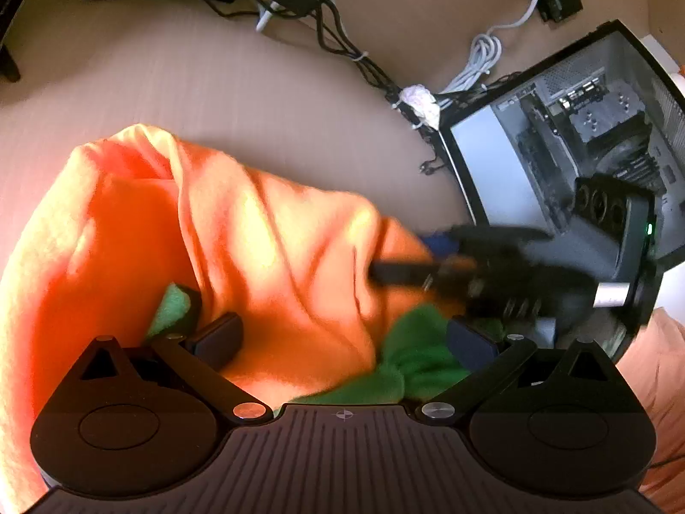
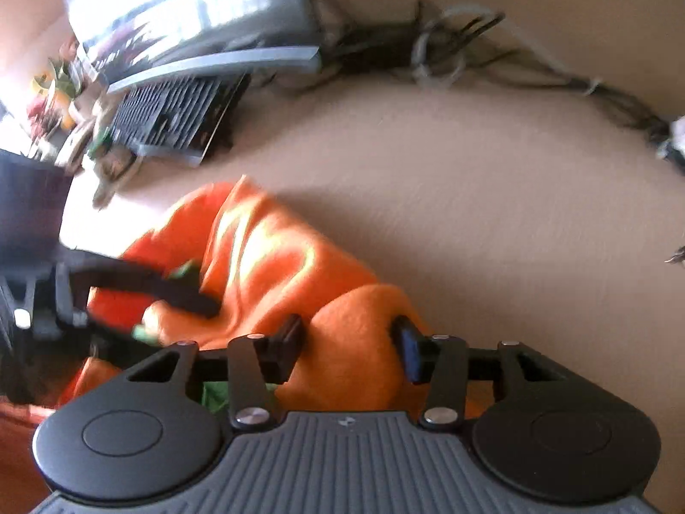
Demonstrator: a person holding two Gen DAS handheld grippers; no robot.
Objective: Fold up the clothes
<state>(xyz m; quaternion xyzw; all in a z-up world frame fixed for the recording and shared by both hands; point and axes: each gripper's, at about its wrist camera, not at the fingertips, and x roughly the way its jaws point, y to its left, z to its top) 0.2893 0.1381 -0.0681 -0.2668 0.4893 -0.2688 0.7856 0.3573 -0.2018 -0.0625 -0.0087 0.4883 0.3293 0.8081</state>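
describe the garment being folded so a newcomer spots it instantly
On the beige surface, left of the open computer case, lies a crumpled orange garment. Its green lining peeks out near the grippers; nothing else there is bright.

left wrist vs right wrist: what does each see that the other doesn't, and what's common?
Left wrist only: the open-sided computer case, the coiled white cable running to a wall socket, and a wide green patch of the garment.

Right wrist only: the keyboard and blurred clutter at the far left edge.

Both: the orange garment bunched on the beige surface, with the left gripper and right gripper both open, cloth between the fingers.
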